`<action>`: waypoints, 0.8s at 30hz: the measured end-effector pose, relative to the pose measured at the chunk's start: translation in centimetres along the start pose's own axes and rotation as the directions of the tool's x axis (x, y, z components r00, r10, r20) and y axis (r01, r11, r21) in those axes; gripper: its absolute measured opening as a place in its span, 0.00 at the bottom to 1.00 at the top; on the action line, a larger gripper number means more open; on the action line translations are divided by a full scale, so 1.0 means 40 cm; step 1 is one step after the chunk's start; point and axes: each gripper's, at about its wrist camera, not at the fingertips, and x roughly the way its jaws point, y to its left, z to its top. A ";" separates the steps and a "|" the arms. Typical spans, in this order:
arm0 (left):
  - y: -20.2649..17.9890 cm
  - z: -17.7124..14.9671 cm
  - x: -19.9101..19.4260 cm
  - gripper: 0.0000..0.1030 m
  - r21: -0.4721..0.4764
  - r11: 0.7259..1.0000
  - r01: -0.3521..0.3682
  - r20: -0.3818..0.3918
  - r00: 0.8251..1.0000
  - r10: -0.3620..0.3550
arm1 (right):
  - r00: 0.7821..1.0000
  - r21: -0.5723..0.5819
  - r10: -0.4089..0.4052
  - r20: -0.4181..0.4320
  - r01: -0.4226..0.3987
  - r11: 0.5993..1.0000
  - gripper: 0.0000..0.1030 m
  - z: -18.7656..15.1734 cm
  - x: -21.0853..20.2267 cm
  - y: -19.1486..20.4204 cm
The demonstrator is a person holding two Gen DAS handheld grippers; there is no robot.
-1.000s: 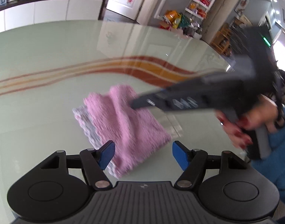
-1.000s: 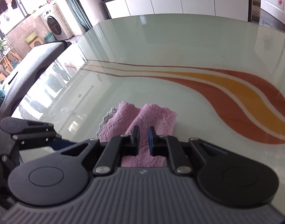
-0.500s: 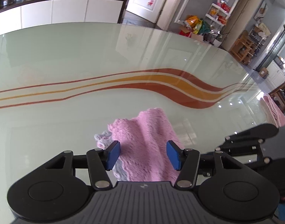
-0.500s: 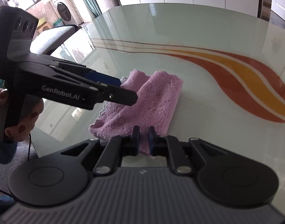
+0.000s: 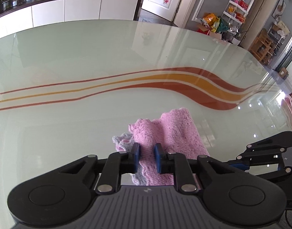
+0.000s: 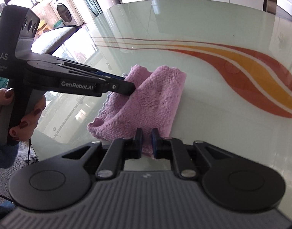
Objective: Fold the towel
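Observation:
A pink towel [image 5: 176, 135] with a pale scalloped edge lies bunched on the glass table [image 5: 88, 61] near its front edge; it also shows in the right wrist view [image 6: 149, 103]. My left gripper [image 5: 147, 157] is shut on a raised fold at the towel's left side, and it shows from the side in the right wrist view [image 6: 129, 89]. My right gripper [image 6: 146, 143] is shut on the towel's near right edge. Part of the right gripper shows at the right in the left wrist view [image 5: 268, 152].
The table has red and orange curved stripes [image 5: 203, 82]. A grey chair [image 6: 58, 36] stands past the table's left edge. White cabinets [image 5: 69, 9] line the far wall. Another pink cloth [image 5: 291, 106] lies at the table's far right.
My left gripper has closed from wide open onto the towel's left fold. The towel has been dragged nearer the table's front edge and its folds have risen. My right gripper stays shut on it.

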 end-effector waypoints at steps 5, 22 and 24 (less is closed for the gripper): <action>0.010 -0.007 -0.033 0.07 -0.005 1.000 -0.016 0.049 0.999 0.016 | 1.000 0.003 -0.001 -0.001 0.001 1.000 0.10 -0.001 -0.001 0.001; 0.029 0.003 -0.115 0.21 -0.047 0.993 -0.110 0.110 0.987 0.114 | 0.998 -0.030 -0.055 0.022 0.056 0.998 0.12 0.014 -0.021 0.050; 0.024 0.002 -0.124 0.21 -0.038 0.997 -0.072 0.105 0.992 0.076 | 0.997 -0.023 -0.062 0.047 0.063 0.998 0.12 0.021 -0.026 0.052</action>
